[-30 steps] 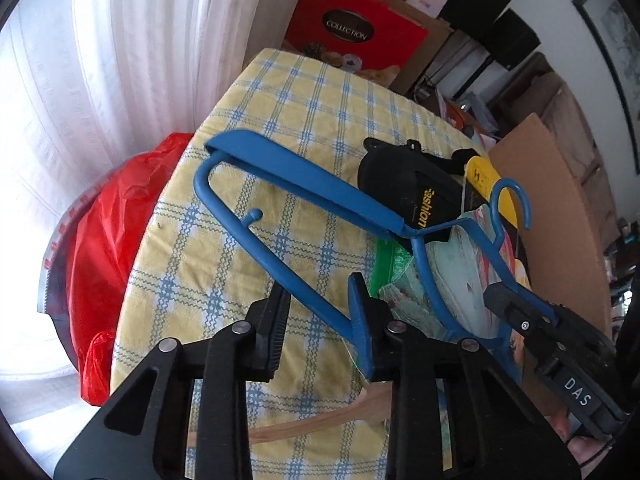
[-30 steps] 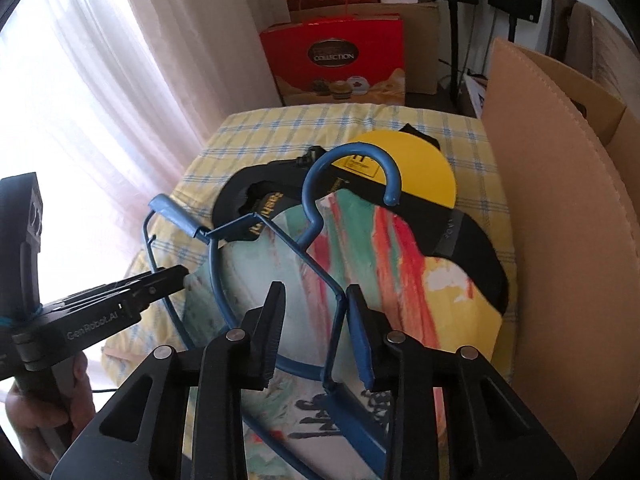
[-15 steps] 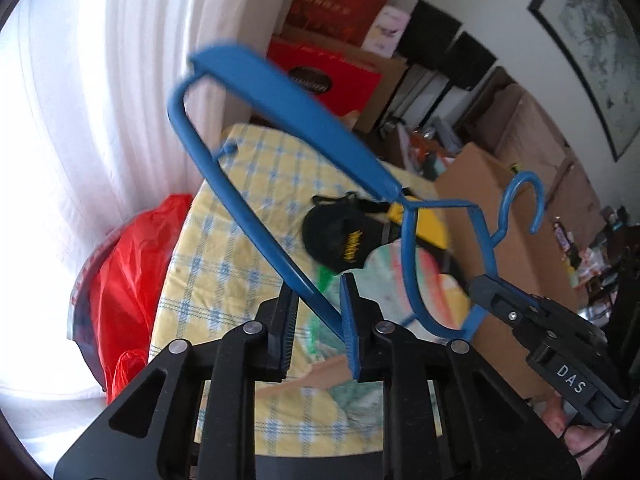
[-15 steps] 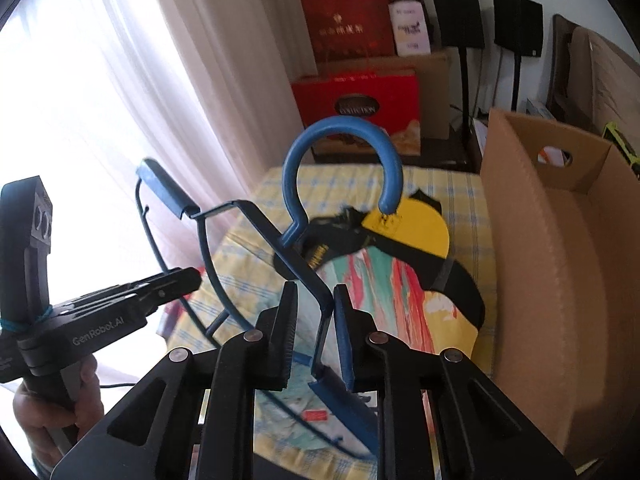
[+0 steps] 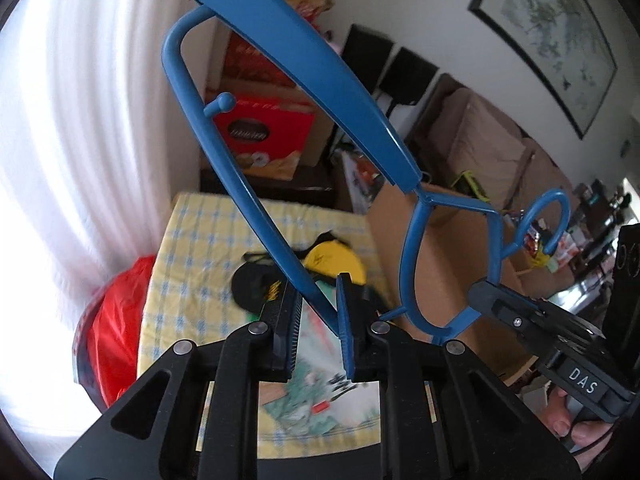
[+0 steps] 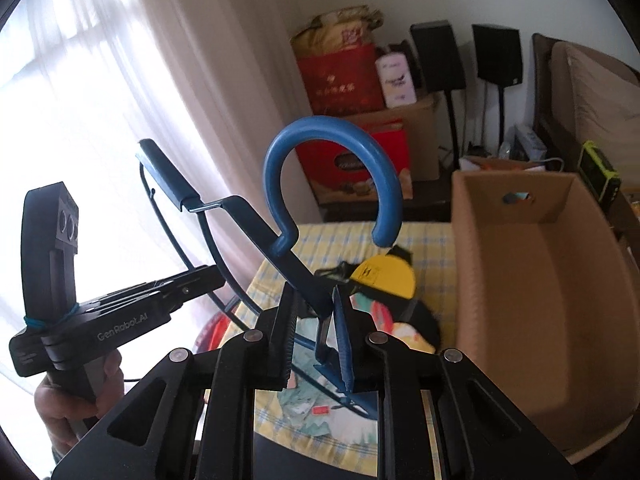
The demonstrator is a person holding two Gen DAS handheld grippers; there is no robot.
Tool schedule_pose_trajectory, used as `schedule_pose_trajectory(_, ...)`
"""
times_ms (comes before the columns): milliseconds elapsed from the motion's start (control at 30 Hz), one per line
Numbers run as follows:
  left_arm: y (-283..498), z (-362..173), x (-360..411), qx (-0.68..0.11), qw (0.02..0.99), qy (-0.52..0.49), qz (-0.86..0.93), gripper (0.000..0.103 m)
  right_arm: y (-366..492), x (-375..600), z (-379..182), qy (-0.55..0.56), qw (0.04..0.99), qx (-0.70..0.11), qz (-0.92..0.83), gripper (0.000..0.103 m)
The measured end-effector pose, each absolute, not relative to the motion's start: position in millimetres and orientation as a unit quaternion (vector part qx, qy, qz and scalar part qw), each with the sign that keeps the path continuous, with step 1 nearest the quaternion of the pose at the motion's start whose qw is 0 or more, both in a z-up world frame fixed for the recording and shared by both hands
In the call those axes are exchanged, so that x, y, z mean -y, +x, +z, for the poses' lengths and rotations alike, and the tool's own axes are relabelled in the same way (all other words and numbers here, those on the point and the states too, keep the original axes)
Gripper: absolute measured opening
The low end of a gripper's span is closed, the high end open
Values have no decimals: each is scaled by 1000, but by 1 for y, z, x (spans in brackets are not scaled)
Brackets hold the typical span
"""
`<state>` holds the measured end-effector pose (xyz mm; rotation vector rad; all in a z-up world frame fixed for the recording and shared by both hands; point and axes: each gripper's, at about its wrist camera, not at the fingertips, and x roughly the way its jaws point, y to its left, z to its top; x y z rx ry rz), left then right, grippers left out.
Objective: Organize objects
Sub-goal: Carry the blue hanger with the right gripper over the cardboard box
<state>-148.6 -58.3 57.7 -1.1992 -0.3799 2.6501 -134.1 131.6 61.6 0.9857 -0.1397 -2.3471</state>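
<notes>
Beyond the left edge of the worktop, which wears a yellow and blue checked cloth, a red plastic bag bulges against the white curtain. Above the cloth, clear of it, a blue clothes hanger is held up in the air between the two tools. The left hand-held gripper is clamped on the hanger's thin lower bar, its ribbed pads pressed against the bar near its right end; the broad shoulder piece rises up and away toward the upper left of that view. In the right wrist view the same tool reaches in from the left side, with a hand wrapped round its grip.

Under the hanger, near the middle of the worktop, lie a black cap with yellow lettering, a yellow cap touching it, and a colourful printed sheet spread toward the near edge.

The right hand-held gripper is clamped on the hanger's neck, just below the large round hook, which stands upright over the worktop. In the left wrist view this tool comes in from the right side and bites the hanger beside its curved inner loop.

At the right edge of the worktop stands an open cardboard box, its mouth facing up. Behind the far edge a red gift box sits among other cartons.
</notes>
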Motion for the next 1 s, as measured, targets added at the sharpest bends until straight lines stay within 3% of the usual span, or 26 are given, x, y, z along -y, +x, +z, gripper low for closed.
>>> schedule_pose_trajectory(233, -171, 92, 8, 112, 137, -389, 904, 16, -138, -174, 89, 361, 257, 67, -894, 18)
schedule_pose_trajectory(667, -219, 106, -100, 91, 202, -420, 880, 15, -154, -260, 101, 359, 201, 106, -905, 18)
schedule_pose_trajectory(1000, -245, 73, -163, 40, 203, -465, 861, 15, -197, -301, 79, 395, 164, 126, -895, 18)
